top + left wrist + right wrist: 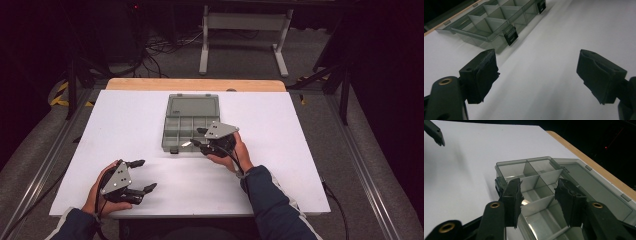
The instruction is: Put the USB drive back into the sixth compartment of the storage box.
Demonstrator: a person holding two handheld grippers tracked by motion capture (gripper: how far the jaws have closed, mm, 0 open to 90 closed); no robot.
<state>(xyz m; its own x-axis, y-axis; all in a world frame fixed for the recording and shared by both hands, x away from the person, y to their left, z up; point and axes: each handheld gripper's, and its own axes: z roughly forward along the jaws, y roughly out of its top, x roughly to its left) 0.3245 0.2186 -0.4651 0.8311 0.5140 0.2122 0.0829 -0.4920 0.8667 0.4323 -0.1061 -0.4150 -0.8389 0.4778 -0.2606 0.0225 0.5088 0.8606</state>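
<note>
A clear grey organizer box (192, 122) lies open at the middle of the white tabletop (125, 120), its lid (194, 105) folded back flat behind the divided tray. My right gripper (196, 137) hovers over the tray's front right corner. In the right gripper view its jaws (539, 187) stand apart above the compartments (536, 173), with nothing clamped between them. My left gripper (146, 175) rests near the table's front left, open and with nothing in it. In the left gripper view its wide-spread jaws (536, 57) frame bare white surface, and the box (491, 25) with its black latches (510, 37) sits farther off.
A wooden table edge (195, 84) runs behind the white top. Beyond it stand a white metal frame (245, 30) and loose cables (160, 47) on the dark floor. Metal rails (45, 160) flank the table. One jaw tip of the left gripper (434, 132) shows in the right gripper view.
</note>
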